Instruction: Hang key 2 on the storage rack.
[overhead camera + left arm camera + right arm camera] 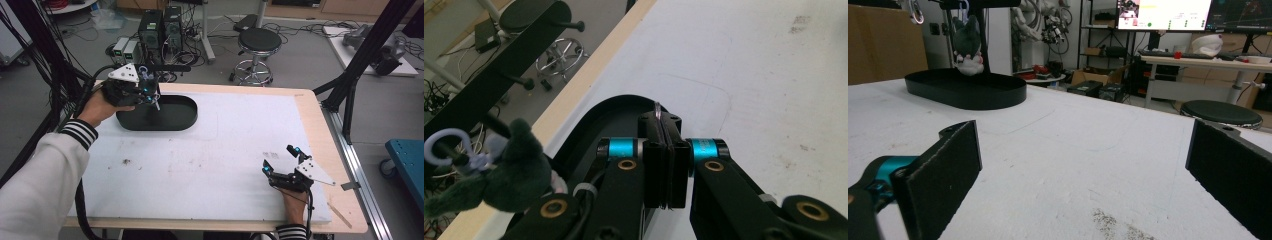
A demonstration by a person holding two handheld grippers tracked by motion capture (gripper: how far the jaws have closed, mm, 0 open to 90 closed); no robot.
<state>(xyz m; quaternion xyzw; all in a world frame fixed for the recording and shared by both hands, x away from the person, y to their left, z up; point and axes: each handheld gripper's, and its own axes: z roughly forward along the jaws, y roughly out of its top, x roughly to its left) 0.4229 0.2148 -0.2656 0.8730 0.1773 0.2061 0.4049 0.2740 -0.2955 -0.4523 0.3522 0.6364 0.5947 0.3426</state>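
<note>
A black oval tray (pixel 175 117) sits at the far left of the white mat, and a black stand (pixel 167 67) with pegs rises from it. A grey plush toy (pixel 516 172) hangs from a peg by a lilac ring (pixel 444 145); the right gripper view shows the toy (pixel 968 45) above the tray (pixel 965 90). My left gripper (pixel 156 97) hovers over the tray's left part, its jaws pressed together (pixel 666 135) on a thin metal ring (pixel 657 109) that pokes out past the pads. My right gripper (pixel 279 158) rests low on the mat near the front right, jaws wide apart (pixel 1083 165) with nothing between them.
A round stool (pixel 257 42) and computer towers (pixel 160 27) stand on the floor beyond the table. Black frame struts (pixel 360 60) rise at the right edge, with a blue cart (pixel 407 155) past them. Small dark smudges (pixel 125 161) mark the mat.
</note>
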